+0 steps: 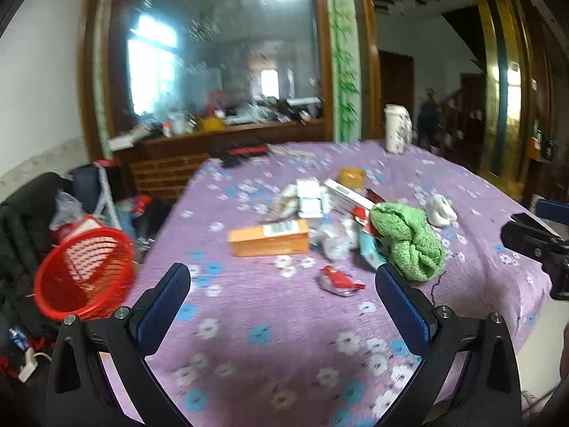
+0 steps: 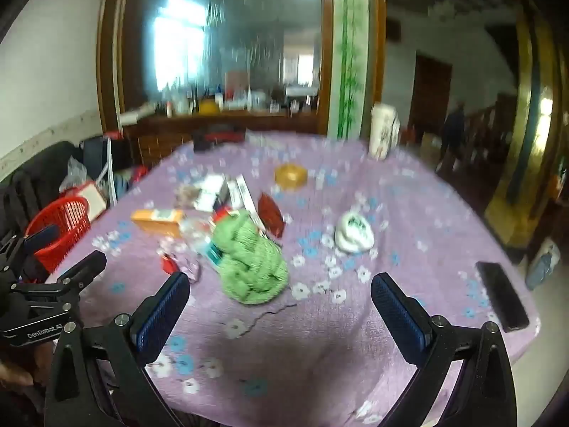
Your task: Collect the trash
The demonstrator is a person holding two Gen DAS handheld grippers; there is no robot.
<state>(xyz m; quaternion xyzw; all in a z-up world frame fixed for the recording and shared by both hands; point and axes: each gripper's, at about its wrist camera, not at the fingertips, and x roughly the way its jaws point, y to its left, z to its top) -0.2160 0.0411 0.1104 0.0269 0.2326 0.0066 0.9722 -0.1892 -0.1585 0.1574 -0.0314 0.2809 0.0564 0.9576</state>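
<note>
Trash lies in a loose heap on the purple flowered tablecloth (image 1: 284, 320): an orange box (image 1: 268, 237), white cartons (image 1: 313, 197), clear plastic wrap (image 1: 334, 240), a red wrapper (image 1: 339, 280) and a crumpled white wad (image 1: 441, 210). A green knitted cloth (image 1: 409, 240) sits among them. A red mesh basket (image 1: 85, 274) stands off the table's left edge. My left gripper (image 1: 282, 293) hangs open above the near cloth, short of the red wrapper, nothing between its fingers. My right gripper (image 2: 281, 302) is open too, just short of the green cloth (image 2: 254, 265); the wad (image 2: 354, 231) lies beyond it.
A yellow round tin (image 2: 291, 176) and a white flowered jar (image 2: 382, 130) stand farther back. A black phone (image 2: 501, 295) lies at the table's right edge. A cluttered wooden sideboard with a mirror (image 1: 220, 53) backs the table. Bags and clutter sit on the floor at left.
</note>
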